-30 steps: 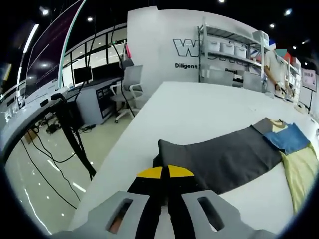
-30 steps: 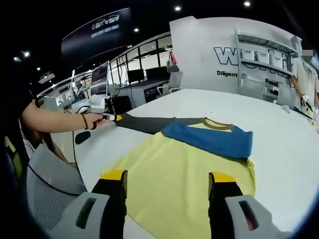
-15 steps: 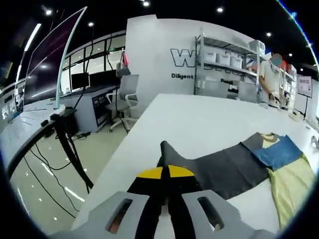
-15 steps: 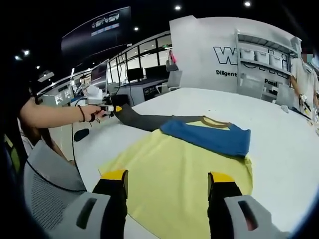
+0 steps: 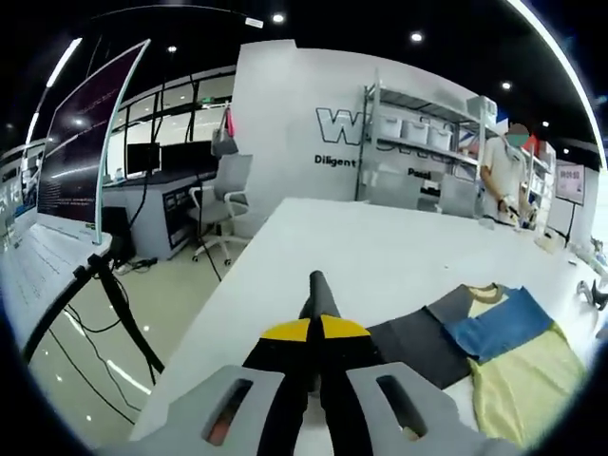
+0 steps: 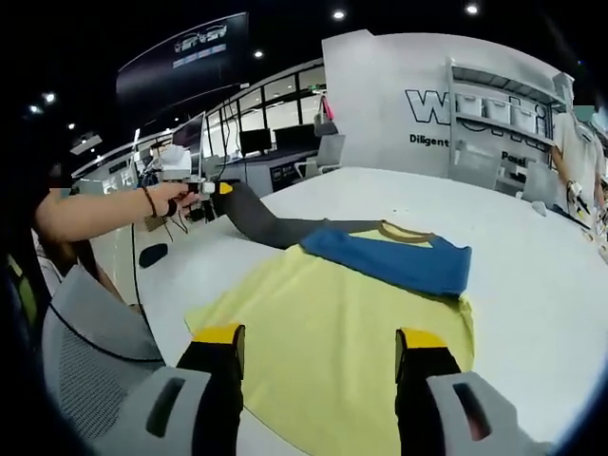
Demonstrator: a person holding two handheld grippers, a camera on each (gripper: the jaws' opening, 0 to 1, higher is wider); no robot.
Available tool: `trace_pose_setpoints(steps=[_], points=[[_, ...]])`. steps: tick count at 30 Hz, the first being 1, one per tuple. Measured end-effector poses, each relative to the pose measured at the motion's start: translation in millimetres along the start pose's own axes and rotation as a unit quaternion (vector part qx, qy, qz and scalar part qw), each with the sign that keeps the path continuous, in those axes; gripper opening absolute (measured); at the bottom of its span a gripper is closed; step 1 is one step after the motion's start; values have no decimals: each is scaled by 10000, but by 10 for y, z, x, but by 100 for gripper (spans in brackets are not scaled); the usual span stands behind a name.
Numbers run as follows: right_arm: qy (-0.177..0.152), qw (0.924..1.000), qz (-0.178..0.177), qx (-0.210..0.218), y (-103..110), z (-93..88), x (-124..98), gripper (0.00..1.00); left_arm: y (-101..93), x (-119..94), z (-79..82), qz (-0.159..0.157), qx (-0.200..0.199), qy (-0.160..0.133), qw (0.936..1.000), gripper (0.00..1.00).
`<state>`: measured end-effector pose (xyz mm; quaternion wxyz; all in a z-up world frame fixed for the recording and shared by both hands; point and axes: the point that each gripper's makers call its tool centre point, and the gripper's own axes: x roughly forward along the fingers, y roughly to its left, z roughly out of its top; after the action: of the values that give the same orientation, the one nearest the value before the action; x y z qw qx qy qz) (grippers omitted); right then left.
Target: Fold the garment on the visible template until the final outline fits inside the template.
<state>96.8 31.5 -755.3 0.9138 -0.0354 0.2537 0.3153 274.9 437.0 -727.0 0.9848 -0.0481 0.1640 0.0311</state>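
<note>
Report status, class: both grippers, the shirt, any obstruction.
Left gripper shut on grey sleeve, lifted off table. Right gripper open, hovering over yellow shirt. Nothing in the way.

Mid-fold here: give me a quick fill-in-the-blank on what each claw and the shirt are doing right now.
1. The left claw is shut on the dark ____ sleeve of the yellow, blue and grey T-shirt.
2. The right claw has its jaws ____.
3. The gripped sleeve is ____ off the white table.

Missing words: grey; open; lifted
</note>
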Motion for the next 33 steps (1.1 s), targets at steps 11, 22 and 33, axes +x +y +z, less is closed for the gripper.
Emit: trace_pose_setpoints(steps=[11,22,33], points=[[39,9999,-124,-19,-83,-42,-76,61,-270,-36,374,-294,-138,-242,9992,0],[73,9998,-184,-5,-106,-86,-104,62,-721,-88,709,-808,166,-472,9955,0],[75,9996,-280,17,-165,-93,-146,62,-1146,-146,994,-1179,135,-780,9899,0]])
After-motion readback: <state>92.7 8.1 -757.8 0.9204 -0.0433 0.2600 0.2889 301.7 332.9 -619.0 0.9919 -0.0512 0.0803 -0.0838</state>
